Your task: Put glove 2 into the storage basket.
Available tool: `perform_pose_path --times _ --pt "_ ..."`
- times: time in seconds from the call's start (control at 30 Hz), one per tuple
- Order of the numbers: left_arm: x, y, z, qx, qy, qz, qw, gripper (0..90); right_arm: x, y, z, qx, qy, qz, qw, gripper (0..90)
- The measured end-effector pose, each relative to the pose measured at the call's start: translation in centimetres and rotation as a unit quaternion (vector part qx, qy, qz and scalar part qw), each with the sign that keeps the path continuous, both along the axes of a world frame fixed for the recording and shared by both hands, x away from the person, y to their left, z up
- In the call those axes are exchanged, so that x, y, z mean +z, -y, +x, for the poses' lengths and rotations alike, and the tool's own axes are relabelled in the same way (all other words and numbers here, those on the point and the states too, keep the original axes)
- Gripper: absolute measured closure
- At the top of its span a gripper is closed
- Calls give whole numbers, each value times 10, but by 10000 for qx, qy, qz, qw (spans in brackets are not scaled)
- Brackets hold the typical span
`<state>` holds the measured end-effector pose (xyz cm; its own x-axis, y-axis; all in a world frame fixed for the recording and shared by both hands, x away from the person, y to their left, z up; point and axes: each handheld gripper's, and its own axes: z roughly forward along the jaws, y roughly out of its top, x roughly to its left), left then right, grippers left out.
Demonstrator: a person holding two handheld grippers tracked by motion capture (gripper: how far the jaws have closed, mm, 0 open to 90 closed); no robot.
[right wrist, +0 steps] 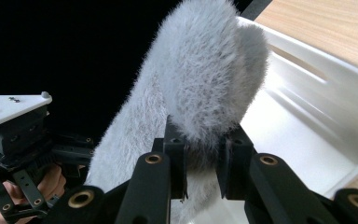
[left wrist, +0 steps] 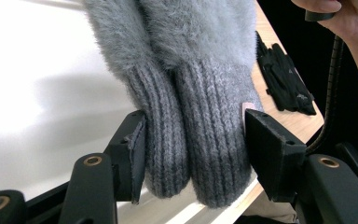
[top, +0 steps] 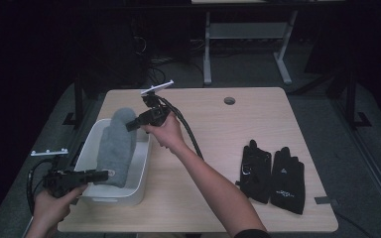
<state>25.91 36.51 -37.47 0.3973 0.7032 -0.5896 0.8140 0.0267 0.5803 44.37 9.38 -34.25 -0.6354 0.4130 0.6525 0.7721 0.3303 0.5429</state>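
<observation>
Jaws of the right gripper pinch the mittens' fluffy tip, upper centre-left; left gripper jaws clamp both ribbed cuffs. Mittens stretch lengthwise over the bin, cuffs toward the lower left.

The left gripper points right, its jaws set around the mittens' cuffs. The right gripper, arm stretched forward, points left, jaws pinching the mittens' tips.
</observation>
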Motion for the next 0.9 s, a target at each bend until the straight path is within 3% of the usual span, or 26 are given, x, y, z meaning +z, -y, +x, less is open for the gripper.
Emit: perform_pose_path --times 0.37,0.73,0.83,0.9 --pt "-8 -1 -3 -45 -186 233 9995 418 -15 -8 -3 66 -96 -135 9998 755" --pt "-14 0 -5 -67 -309 326 9990 407 -26 -9 -6 99 -178 -181 9996 756" --pt "-14 -2 -6 26 -311 377 9988 357 -29 -8 -6 149 -191 -207 9995 757" --pt "-11 -3 -8 126 -201 370 9990 335 -30 -10 -7 196 -198 -264 9993 758"
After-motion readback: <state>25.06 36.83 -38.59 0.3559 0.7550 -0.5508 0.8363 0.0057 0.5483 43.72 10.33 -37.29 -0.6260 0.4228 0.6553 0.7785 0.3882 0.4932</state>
